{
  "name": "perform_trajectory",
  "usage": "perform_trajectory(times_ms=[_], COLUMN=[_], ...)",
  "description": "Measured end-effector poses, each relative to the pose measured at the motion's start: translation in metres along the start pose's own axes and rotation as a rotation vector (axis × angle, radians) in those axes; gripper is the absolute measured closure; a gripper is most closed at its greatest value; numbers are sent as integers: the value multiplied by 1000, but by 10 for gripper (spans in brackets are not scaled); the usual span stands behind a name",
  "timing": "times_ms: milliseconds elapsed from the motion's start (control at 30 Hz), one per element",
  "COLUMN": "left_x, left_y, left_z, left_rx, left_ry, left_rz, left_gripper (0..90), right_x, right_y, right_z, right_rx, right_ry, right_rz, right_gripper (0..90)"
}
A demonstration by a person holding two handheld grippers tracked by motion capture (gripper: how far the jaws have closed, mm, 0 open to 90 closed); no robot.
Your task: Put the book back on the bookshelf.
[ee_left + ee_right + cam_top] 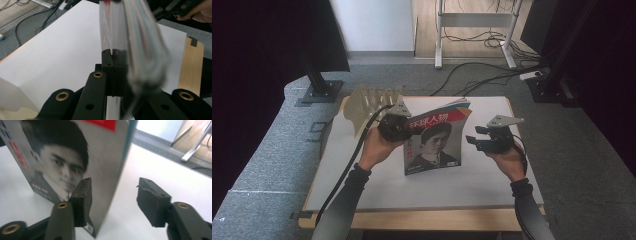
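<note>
A magazine (434,142) with a portrait and a red title band on its cover stands upright on the white table (492,175), its pages fanned a little at the top. My left gripper (407,131) is at its left edge, shut on a few of its pages. In the left gripper view the jaws (114,53) pinch a thin sheet, with the other pages (142,37) blurred to the right. My right gripper (474,136) stands open at the magazine's right edge. The right gripper view shows that edge (62,157) between the spread jaws (115,183), neither pad pressing on it.
A pale wooden slotted rack (372,100) stands at the table's back left, just behind my left hand. Black stands, cables and a white desk frame (439,45) are on the floor beyond. The table's wooden rim (192,65) shows past the white top.
</note>
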State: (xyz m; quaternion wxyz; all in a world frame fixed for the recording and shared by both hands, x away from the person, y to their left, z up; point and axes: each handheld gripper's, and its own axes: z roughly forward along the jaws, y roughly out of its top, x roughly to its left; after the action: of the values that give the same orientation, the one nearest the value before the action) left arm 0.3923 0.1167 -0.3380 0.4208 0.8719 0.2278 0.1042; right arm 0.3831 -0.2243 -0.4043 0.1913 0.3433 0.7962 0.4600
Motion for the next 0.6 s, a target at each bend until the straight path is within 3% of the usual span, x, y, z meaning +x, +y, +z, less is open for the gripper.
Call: perform_trajectory(times_ms=[333, 600], left_x=[6, 11], left_y=[-7, -19], left_z=[-22, -41], left_rx=[-28, -48], left_ry=[21, 47], left_rz=[-31, -68], left_gripper=[871, 871], right_x=[1, 0], right_y=[-30, -55], right_z=[20, 29], right_rx=[114, 151], right_ry=[-19, -32], right_rz=[-23, 16], right_gripper=[201, 123])
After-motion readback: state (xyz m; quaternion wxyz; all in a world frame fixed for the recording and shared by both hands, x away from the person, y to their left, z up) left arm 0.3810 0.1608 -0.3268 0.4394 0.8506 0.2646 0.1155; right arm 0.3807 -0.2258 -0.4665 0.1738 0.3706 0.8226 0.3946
